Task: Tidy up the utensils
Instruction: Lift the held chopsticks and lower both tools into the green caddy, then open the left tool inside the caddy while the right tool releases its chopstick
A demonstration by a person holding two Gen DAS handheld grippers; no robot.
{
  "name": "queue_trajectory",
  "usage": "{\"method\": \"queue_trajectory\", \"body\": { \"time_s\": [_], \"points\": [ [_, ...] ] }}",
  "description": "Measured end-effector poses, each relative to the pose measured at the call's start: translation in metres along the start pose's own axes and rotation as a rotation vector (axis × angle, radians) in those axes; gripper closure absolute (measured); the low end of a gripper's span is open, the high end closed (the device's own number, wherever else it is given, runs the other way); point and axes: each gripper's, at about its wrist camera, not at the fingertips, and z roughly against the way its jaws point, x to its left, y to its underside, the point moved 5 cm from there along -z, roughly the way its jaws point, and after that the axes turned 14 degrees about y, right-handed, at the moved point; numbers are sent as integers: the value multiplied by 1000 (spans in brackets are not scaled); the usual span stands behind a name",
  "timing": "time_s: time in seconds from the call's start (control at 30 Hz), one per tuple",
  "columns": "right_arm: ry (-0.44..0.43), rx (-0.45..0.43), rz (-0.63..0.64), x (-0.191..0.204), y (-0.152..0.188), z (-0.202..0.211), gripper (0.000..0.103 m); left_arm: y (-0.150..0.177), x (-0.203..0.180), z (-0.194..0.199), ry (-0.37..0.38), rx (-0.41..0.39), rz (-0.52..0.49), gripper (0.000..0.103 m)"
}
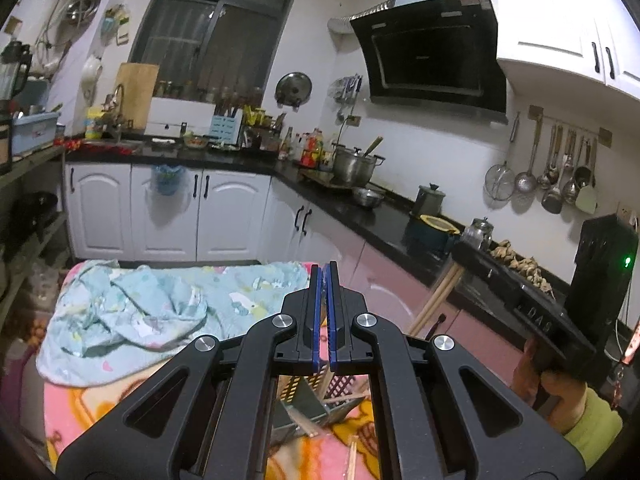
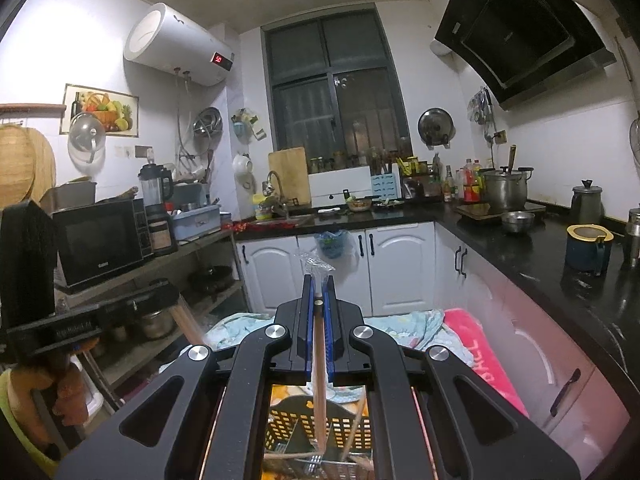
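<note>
Right tool clamped on wrapped chopsticks above perforated basket; left tool apparently closed, empty.

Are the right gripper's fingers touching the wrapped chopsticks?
Touching. The right wrist view shows the right gripper closed on the wrapped chopsticks, blue pads pressed against both sides, no gap.

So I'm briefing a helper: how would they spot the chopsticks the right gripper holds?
Start at the dark window, then drop to the right gripper in the foreground. The chopsticks run lengthwise between its blue pads, their clear plastic wrapper poking past the tips; other chopsticks lie loose in the basket below.
</note>
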Motion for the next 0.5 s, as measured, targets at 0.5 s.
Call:
{"method": "queue_trajectory", "body": {
  "time_s": [0.5],
  "points": [
    [37, 54, 14, -1, 39, -41, 98, 45, 26, -26, 2, 63, 59, 102]
  ]
}}
